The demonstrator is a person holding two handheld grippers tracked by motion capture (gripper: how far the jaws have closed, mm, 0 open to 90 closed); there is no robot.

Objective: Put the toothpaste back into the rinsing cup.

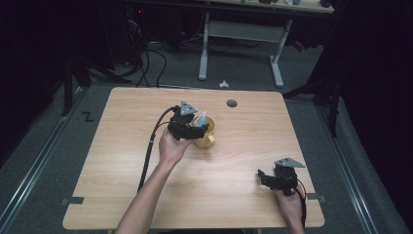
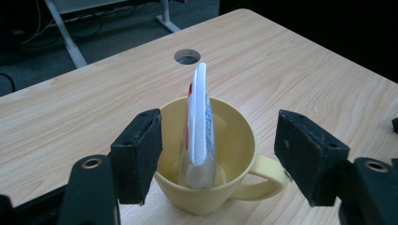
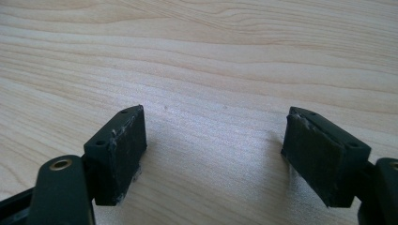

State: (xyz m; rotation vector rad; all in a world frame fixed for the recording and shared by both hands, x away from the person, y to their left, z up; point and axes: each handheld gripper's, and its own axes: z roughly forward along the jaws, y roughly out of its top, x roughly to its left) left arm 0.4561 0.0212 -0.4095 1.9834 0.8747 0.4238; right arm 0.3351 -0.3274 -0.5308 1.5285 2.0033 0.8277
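— Toothpaste tube stands upright inside the yellow mug near the middle of the counter; why does it lean so?
— The mug's wall props it, cap end down, so it stays put without a grip.
— And the left gripper?
— Its fingers spread wide on either side of the mug, touching nothing, probably a release.
— The right gripper?
— It rests well apart near the counter's right edge, fingers wide over bare wood, likely waiting its turn.
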